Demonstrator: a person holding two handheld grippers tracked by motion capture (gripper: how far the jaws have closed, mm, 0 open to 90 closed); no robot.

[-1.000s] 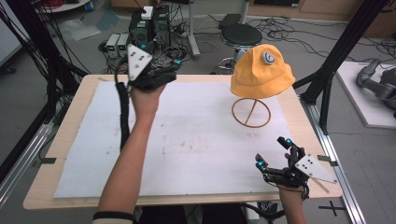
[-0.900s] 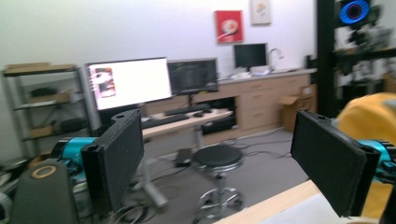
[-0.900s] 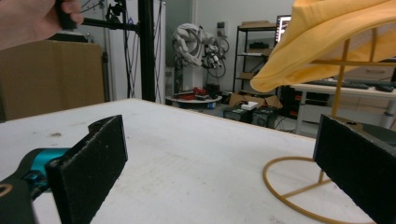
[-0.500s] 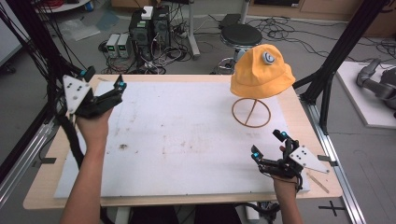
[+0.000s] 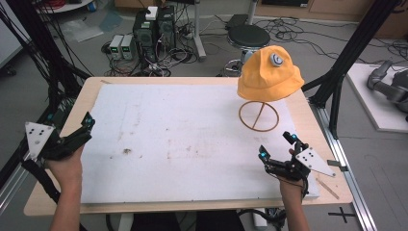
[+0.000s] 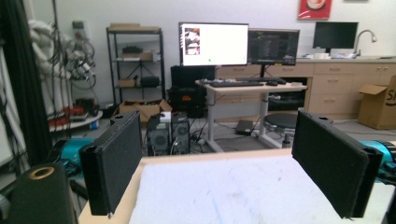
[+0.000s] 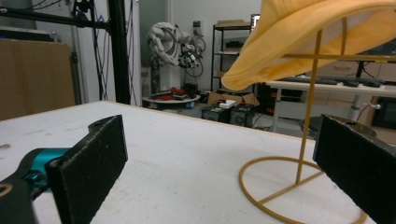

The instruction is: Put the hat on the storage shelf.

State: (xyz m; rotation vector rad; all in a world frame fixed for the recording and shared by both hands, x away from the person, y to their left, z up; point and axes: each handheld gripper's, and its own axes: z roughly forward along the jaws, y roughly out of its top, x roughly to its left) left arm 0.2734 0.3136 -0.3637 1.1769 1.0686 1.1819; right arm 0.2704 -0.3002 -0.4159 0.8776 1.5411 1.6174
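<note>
— Where was the hat at that moment?

— The yellow hat (image 5: 269, 73) sat on top of a thin wire stand (image 5: 259, 115), whose ring base rested on the white mat (image 5: 183, 139) toward the far right part of the table (image 5: 332, 190). In the right gripper view the hat's brim (image 7: 299, 37) hung overhead and the stand's upright rod and ring stood just ahead, slightly to the right.

— And the right gripper?

— The right gripper (image 5: 278, 147) was held near the mat's near right corner, on the person's side of the stand and apart from it. Its jaws were spread wide with nothing between them. It pointed toward the stand, though not touching it.

— What about the left one?

— The left gripper (image 5: 88, 124) was held at the left edge of the table, over the wooden margin just beside the mat, well apart from the hat, which stood across the table on the far right. Its own view showed both black jaws parted wide and empty, with the mat's corner below and a room with monitors (image 6: 214, 44) and a desk beyond.

— Was either hand touching anything on the table?

— Neither claw gripped anything. Whether the left hand (image 5: 67, 166) rested on the table edge, I could not tell.
</note>
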